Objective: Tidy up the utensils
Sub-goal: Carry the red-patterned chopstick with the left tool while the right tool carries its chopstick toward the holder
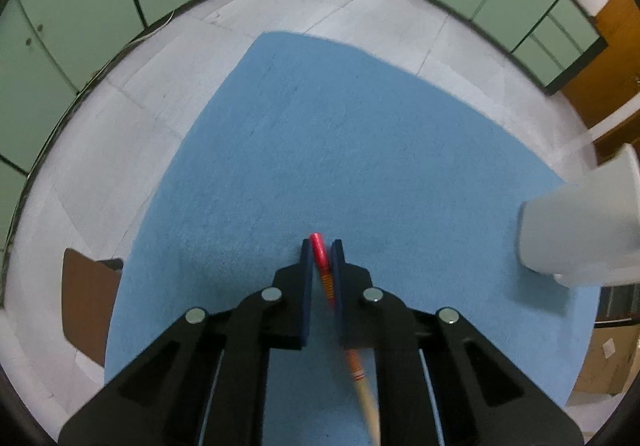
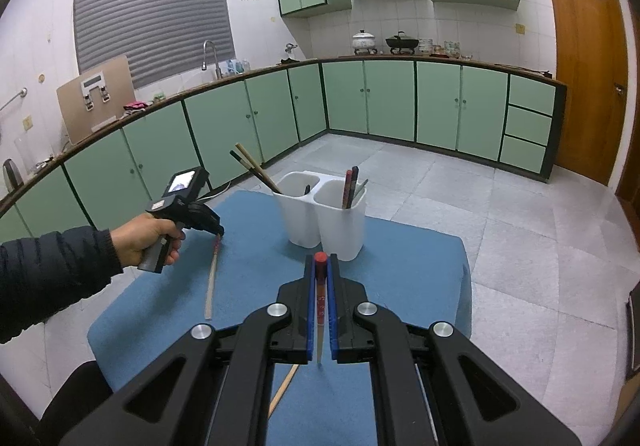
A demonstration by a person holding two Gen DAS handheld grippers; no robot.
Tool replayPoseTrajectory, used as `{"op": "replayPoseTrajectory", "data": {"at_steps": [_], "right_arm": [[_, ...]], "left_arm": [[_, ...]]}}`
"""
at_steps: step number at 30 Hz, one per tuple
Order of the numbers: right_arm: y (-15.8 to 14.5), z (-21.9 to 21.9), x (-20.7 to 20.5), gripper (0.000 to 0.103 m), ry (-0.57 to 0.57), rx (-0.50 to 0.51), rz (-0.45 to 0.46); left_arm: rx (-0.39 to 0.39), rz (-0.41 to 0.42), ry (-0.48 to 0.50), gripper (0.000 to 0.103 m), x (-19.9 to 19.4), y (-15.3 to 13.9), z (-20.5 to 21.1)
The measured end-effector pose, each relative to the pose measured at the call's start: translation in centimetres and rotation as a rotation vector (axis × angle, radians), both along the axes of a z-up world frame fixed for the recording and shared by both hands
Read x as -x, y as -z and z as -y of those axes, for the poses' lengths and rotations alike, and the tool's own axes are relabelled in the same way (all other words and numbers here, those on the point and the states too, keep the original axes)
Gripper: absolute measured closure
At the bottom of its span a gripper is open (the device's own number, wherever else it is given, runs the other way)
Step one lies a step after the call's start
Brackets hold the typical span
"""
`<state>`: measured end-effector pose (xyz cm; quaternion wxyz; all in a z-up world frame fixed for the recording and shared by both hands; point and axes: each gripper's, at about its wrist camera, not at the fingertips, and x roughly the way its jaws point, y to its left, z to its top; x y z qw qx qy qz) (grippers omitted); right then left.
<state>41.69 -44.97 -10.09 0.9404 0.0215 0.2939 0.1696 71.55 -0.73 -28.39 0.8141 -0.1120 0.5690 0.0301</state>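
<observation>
The task looks partly done. At nine o'clock in the right wrist view, the left hand-held gripper (image 2: 218,233) is clenched on a red-ended pale wooden chopstick (image 2: 211,278) whose far end trails onto the blue-felt-covered bench (image 2: 420,278). At twelve, the white plastic two-compartment utensil holder (image 2: 320,220) already carries dark chopsticks in both cups. At six, the right hand-held gripper (image 2: 320,266) grips a second red-tipped chopstick (image 2: 320,310); another pale stick (image 2: 282,392) lies beneath. Open felt surrounds the holder; the bench's right edge is near.
</observation>
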Motion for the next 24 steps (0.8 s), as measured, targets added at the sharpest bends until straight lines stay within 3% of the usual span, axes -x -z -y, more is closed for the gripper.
{"op": "replayPoseTrajectory", "data": {"at_steps": [6,14,20,24], "right_arm": [[-0.4,-0.4,0.1,0.097,0.018,0.006,-0.002],[-1.7,-2.1,0.4,0.097,0.027,0.04,0.007],[-2.8,-3.2,1.0,0.097,0.037,0.064,0.016],[-3.3,-3.9,1.2,0.097,0.042,0.075,0.02]], "left_arm": [[0.002,0.204,0.105,0.098,4.7,-6.2,1.8],[0.102,0.471,0.218,0.098,14.2,-14.4,2.9],[0.105,0.566,0.305,0.098,19.4,-18.2,5.4],[0.098,0.577,0.332,0.098,19.6,-19.0,5.9]]}}
